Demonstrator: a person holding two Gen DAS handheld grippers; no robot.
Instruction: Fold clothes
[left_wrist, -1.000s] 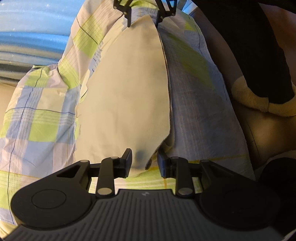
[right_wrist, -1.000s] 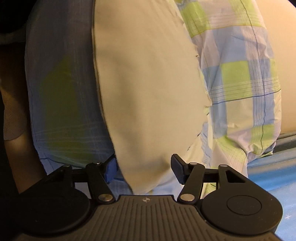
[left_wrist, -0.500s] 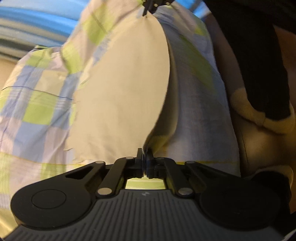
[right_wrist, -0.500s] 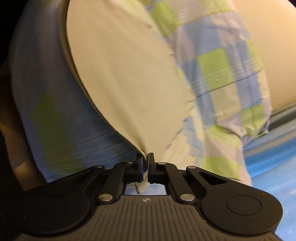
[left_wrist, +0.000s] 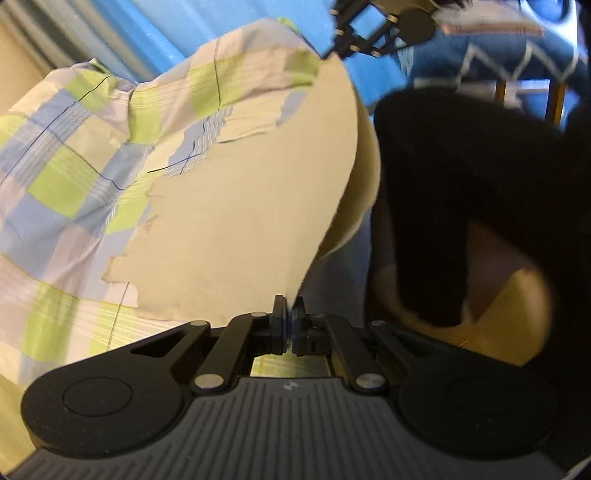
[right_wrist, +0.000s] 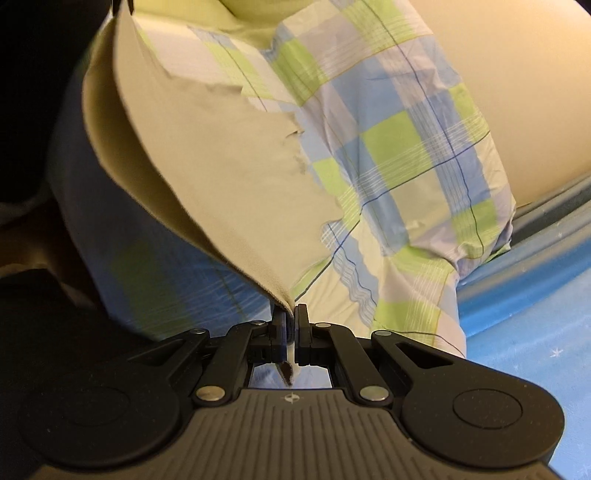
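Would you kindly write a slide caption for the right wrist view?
Right claw shut on the beige cloth, lifting its edge off the checked sheet.

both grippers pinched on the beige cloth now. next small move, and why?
Probably lift both ends and carry the held edge over toward the far side. The left gripper and right gripper are each shut on the beige cloth, which hangs slack between them over the plaid fabric.
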